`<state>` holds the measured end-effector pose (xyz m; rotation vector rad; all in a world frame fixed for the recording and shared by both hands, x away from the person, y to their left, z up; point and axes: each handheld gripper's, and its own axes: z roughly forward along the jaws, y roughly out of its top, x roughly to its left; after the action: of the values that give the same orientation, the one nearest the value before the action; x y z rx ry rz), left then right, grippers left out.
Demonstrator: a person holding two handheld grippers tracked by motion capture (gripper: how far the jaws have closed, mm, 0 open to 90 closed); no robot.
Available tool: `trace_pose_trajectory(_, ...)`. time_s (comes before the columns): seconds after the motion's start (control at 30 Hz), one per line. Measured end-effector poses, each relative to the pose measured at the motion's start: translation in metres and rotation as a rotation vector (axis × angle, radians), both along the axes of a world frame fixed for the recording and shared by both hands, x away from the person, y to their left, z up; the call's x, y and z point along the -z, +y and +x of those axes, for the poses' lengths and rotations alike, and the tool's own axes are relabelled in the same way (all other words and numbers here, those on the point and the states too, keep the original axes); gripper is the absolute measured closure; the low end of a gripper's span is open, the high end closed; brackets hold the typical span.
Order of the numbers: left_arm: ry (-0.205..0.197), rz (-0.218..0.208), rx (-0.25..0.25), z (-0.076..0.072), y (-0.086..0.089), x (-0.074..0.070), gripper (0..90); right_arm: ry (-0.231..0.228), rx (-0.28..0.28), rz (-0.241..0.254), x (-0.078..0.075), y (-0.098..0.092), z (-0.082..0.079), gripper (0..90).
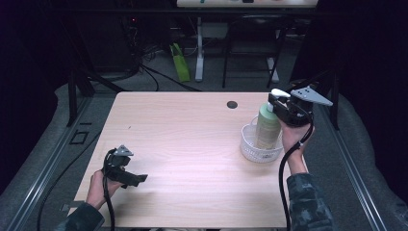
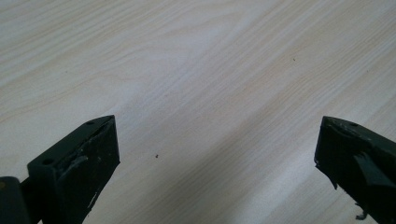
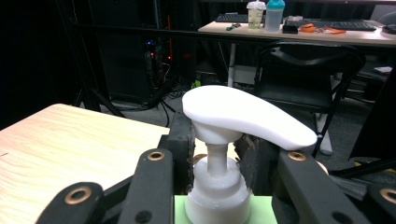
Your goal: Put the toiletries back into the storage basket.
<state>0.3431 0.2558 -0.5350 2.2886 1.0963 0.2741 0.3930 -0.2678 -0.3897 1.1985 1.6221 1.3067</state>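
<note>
High view: right gripper (image 1: 278, 107) is clamping the neck of a green pump bottle (image 1: 267, 127) standing in a white basket (image 1: 250, 147) at the table's (image 1: 192, 144) 3 o'clock; no label legible. Left gripper (image 1: 137, 179) is sitting at 7 o'clock, jaws gaping over bare wood.

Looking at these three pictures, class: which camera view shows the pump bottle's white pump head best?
The right gripper view: the pump head sits close and sharp, with the right gripper shut on the neck below it. The high view shows it small, atop the bottle in the white basket. The left gripper view faces bare table.
</note>
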Motion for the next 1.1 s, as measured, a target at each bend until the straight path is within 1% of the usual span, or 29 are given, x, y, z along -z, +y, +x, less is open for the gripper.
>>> trace_pose_trajectory(0.23, 0.001, 0.0, 0.001, 0.0, 0.0, 0.0, 0.0, 0.017, -0.005, 0.0, 0.007, 0.003, 0.002, 68.0)
trace_pose_trajectory(0.83, 0.0, 0.0, 0.001, 0.0, 0.0, 0.0, 0.0, 0.041, -0.01, -0.007, 0.02, 0.007, 0.005, 68.0)
trace_pose_trajectory(1.1, 0.001, 0.002, 0.004, 0.0, 0.0, 0.0, 0.0, 0.032, -0.017, -0.009, 0.023, 0.006, 0.001, 68.1)
